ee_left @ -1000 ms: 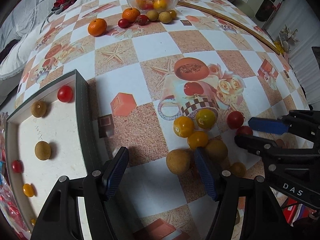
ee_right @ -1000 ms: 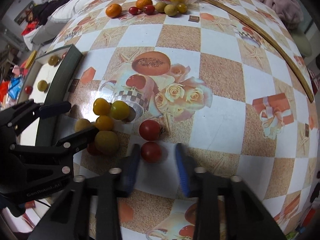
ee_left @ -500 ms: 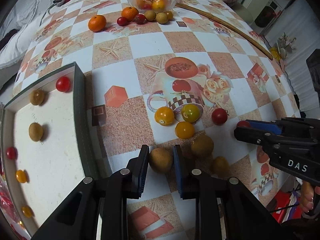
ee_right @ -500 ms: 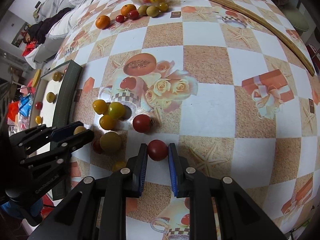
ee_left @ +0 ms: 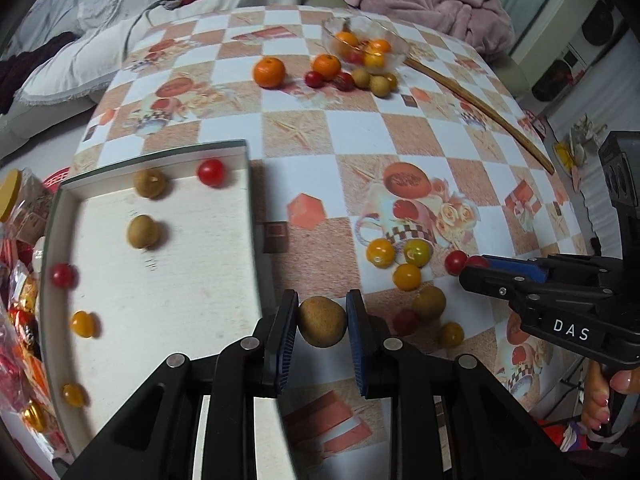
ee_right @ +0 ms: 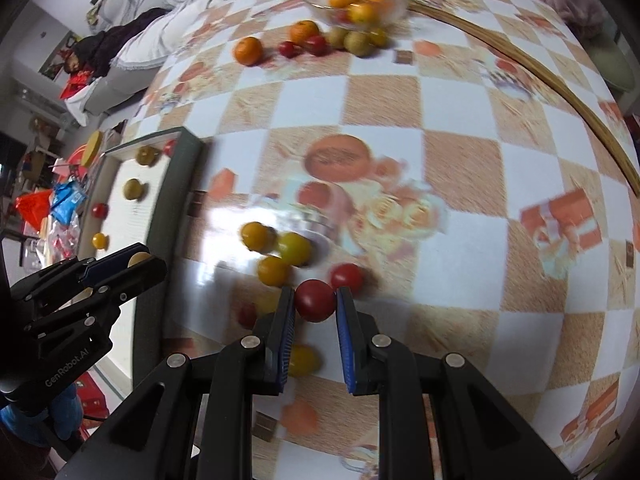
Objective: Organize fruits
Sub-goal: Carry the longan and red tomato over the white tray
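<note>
My left gripper (ee_left: pixel 322 322) is shut on a brown longan (ee_left: pixel 322 327) and holds it above the table, just right of the white tray (ee_left: pixel 248 208). My right gripper (ee_right: pixel 315 304) is shut on a red cherry tomato (ee_right: pixel 315 300), lifted over the loose pile of yellow tomatoes (ee_right: pixel 276 248). The tray holds several longans and small tomatoes spaced along its edges. In the left wrist view the right gripper (ee_left: pixel 480 270) reaches in from the right, beside the pile (ee_left: pixel 400 260).
A glass bowl (ee_left: pixel 394 40) of oranges stands at the far side, with oranges, red tomatoes and longans (ee_left: pixel 320 74) lined before it. A wooden stick (ee_left: pixel 480 108) lies along the far right. Snack packets (ee_left: pixel 24 332) lie left of the tray.
Both grippers have lifted from the table with their fruit and risen; the left one has swung toward the tray. The view of the right wrist is blurred by motion.
</note>
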A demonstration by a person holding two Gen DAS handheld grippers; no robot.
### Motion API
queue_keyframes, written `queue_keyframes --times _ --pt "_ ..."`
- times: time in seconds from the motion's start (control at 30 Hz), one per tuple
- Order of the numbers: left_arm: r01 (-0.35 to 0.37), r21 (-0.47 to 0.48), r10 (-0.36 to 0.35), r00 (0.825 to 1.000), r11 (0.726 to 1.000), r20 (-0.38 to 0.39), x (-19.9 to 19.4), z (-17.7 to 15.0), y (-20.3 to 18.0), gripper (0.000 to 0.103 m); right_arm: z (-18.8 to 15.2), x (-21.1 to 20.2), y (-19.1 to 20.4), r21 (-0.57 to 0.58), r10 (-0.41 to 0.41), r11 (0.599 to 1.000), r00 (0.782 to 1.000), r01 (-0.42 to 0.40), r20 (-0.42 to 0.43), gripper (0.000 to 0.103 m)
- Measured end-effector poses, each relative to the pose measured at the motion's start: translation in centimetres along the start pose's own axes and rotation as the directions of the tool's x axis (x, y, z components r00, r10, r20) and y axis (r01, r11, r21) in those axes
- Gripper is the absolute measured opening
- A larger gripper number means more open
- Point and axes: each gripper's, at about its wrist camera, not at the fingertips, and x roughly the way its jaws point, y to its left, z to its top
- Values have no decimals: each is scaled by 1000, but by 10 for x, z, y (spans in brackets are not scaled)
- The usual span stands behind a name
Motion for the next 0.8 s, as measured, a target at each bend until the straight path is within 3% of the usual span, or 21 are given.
queue_keyframes --times 0.33,0.57,0.8 --pt "-81 -149 87 996 986 32 -22 -22 61 26 24 13 72 -155 58 986 998 -60 -17 22" --pt "-153 -283 161 987 947 6 -25 -48 110 26 38 28 131 -274 97 956 994 -105 -42 22" --pt "-228 -334 230 973 914 -34 -17 -65 137 26 47 56 168 -329 98 936 991 -124 -93 22"
